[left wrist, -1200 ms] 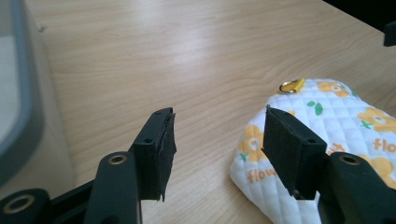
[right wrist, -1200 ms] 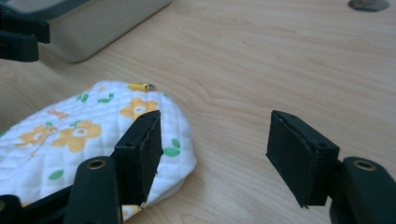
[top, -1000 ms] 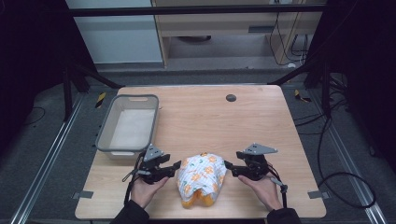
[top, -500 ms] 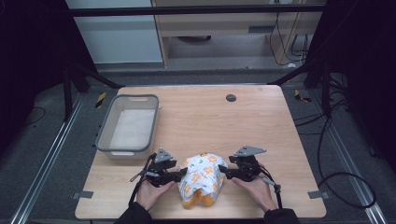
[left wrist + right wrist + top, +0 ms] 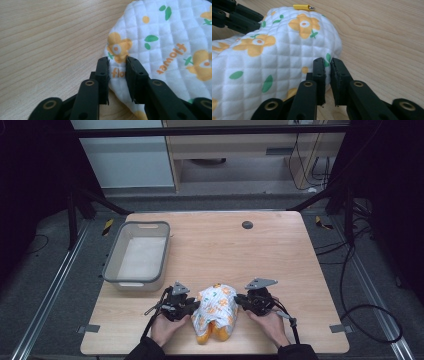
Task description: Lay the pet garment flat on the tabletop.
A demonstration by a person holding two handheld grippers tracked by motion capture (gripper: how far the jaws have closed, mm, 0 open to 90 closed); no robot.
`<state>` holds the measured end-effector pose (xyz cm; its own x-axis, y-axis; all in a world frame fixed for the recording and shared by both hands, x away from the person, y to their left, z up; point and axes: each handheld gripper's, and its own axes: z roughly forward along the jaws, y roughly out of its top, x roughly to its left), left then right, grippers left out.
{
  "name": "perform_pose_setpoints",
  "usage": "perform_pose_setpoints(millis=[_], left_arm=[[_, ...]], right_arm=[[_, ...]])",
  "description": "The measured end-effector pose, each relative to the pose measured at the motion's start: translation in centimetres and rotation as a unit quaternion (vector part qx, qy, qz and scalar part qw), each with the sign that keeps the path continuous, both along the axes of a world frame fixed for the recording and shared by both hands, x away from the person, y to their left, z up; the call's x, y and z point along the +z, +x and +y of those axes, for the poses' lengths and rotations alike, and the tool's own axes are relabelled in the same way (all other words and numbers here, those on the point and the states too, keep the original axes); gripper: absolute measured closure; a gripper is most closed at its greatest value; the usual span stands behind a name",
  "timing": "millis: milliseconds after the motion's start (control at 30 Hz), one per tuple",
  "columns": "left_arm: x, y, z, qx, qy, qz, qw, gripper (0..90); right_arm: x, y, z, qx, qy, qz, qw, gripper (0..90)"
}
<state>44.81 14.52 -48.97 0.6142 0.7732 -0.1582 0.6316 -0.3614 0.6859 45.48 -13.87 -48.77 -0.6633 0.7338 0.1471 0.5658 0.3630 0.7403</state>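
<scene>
A quilted cloth [image 5: 216, 312], white with orange flowers and green leaves, lies bunched on the wooden table [image 5: 280, 255] between my two grippers. My left gripper [image 5: 117, 61] has just been closing and now pinches the cloth's edge between its jaws. My right gripper [image 5: 327, 62] has just been closing too and grips a fold at the opposite edge. Beyond my left jaws, farther up the table, sits a grey bin [image 5: 112, 265].

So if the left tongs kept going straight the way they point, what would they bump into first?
The quilted flowered cloth: the left tongs already have its edge between the jaws, which have just been closing. Going on, they'd push deeper into that padded bundle, probably before reaching the right tongs.
</scene>
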Motion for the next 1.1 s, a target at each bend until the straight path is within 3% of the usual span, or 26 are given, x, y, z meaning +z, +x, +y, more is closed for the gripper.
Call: perform_pose_setpoints(millis=[167,333,433,467,600,667,700,733,767,800,833,900,933,967,1000,1033,1067,1100], left_arm=[[0.3,-0.3,-0.2,-0.006,0.01,-0.011,0.9999,84.5],[1.0,-0.3,0.2,-0.001,0.001,-0.025,0.9997,88.1],[2.5,-0.1,1.1,0.006,-0.021,-0.037,0.9991,88.5],[2.5,-0.1,1.1,0.006,-0.021,-0.037,0.9991,88.6],[5.3,0.3,1.3,0.002,-0.03,-0.066,0.9974,88.7],[5.8,0.5,1.2,0.001,-0.03,-0.072,0.997,88.6],[7.1,0.9,1.0,-0.001,-0.024,-0.086,0.996,88.7],[7.1,0.9,1.0,-0.001,-0.024,-0.086,0.996,88.7],[8.4,1.3,0.7,0.0,-0.026,-0.099,0.9947,88.7],[8.4,1.3,0.7,0.0,-0.026,-0.099,0.9947,88.7],[9.8,1.7,0.3,0.001,-0.028,-0.117,0.9928,88.7],[11.1,1.8,-0.1,0.004,-0.026,-0.136,0.9903,88.7],[11.1,1.8,-0.1,0.004,-0.026,-0.136,0.9903,88.7],[12.2,1.8,-0.3,0.006,-0.026,-0.156,0.9874,88.7],[12.2,1.8,-0.3,0.006,-0.026,-0.156,0.9874,88.6],[12.7,1.6,-0.2,0.008,-0.032,-0.166,0.9856,88.6],[12.5,1.3,-0.1,0.007,-0.036,-0.164,0.9858,88.6],[12.1,1.0,0.0,0.004,-0.032,-0.161,0.9864,88.6]], right_arm=[[0.6,-0.2,-0.3,0.0,0.012,0.002,0.9999,85.4],[1.0,-0.3,-0.5,-0.005,0.018,-0.004,0.9998,85.5],[1.7,-0.3,-1.0,-0.007,0.027,-0.016,0.9995,85.7],[1.7,-0.3,-1.0,-0.007,0.027,-0.016,0.9995,85.7],[3.5,0.0,-1.4,-0.006,0.033,-0.043,0.9985,86.3],[4.5,0.2,-1.6,-0.01,0.039,-0.055,0.9977,86.5],[5.0,0.4,-1.6,-0.012,0.038,-0.06,0.9974,86.7],[5.0,0.4,-1.6,-0.012,0.038,-0.06,0.9974,86.7],[6.2,0.8,-1.5,-0.013,0.035,-0.076,0.9964,86.8],[6.2,0.8,-1.5,-0.013,0.035,-0.076,0.9964,86.8],[7.4,1.2,-1.3,-0.019,0.032,-0.095,0.9947,87.0],[8.6,1.5,-1.3,-0.023,0.034,-0.114,0.9926,87.0],[8.6,1.5,-1.3,-0.023,0.034,-0.114,0.9926,87.0],[9.7,1.6,-1.3,-0.03,0.041,-0.141,0.9887,87.0],[9.7,1.6,-1.3,-0.03,0.041,-0.141,0.9887,87.0],[10.3,1.4,-1.4,-0.033,0.05,-0.166,0.9843,86.7],[10.3,1.3,-1.5,-0.029,0.056,-0.172,0.9831,86.5],[10.2,1.2,-1.5,-0.021,0.059,-0.165,0.9842,86.2]])
